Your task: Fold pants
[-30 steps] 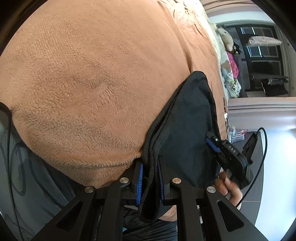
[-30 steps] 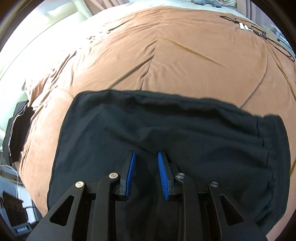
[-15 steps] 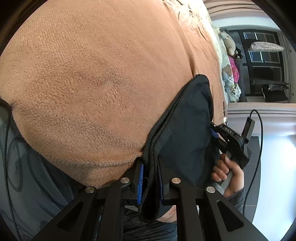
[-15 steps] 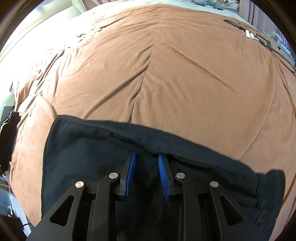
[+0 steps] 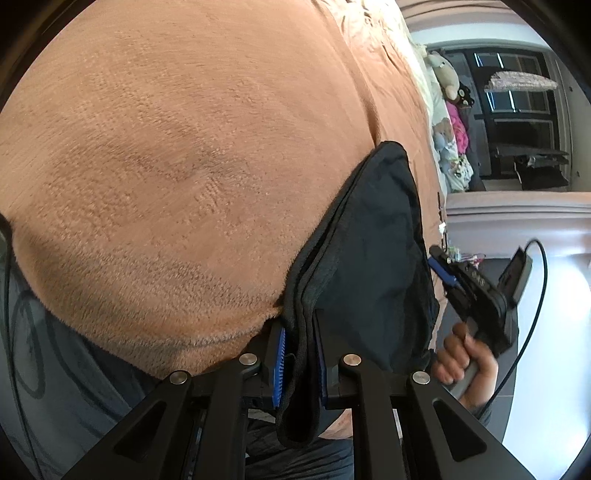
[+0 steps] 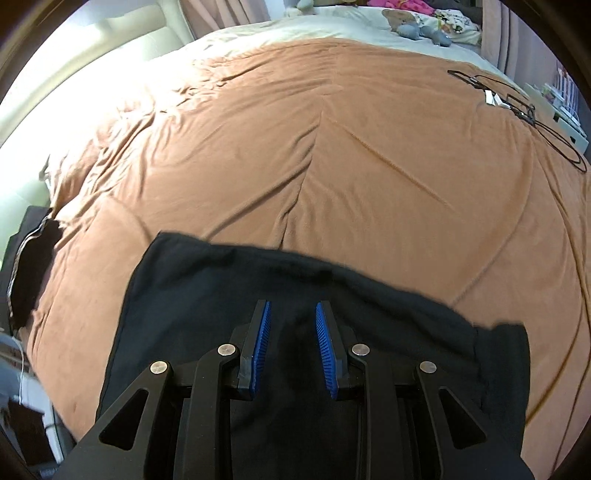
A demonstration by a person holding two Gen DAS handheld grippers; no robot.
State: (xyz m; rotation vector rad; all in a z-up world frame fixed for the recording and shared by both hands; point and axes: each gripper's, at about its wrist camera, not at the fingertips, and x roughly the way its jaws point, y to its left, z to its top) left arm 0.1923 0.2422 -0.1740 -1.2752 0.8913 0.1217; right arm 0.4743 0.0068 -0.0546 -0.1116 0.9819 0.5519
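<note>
The black pants [image 6: 207,302] lie folded on the brown blanket [image 6: 332,155] near the bed's front edge. In the left wrist view my left gripper [image 5: 299,354] is shut on the layered edge of the pants [image 5: 373,251], which hangs down between the blue pads. My right gripper [image 6: 291,332] hovers over the middle of the pants with its jaws apart and nothing between them. It also shows in the left wrist view [image 5: 439,266], held in a hand at the right side of the pants.
A black cable and small devices [image 6: 517,110] lie on the blanket's far right. Soft toys [image 6: 417,26] sit at the bed's head. A dark garment [image 6: 29,266] hangs off the left edge. A dark shelf [image 5: 517,122] stands beyond the bed.
My right gripper has pulled back and up, so less of the pants and more of the bed shows. My left gripper keeps its grip and has barely moved.
</note>
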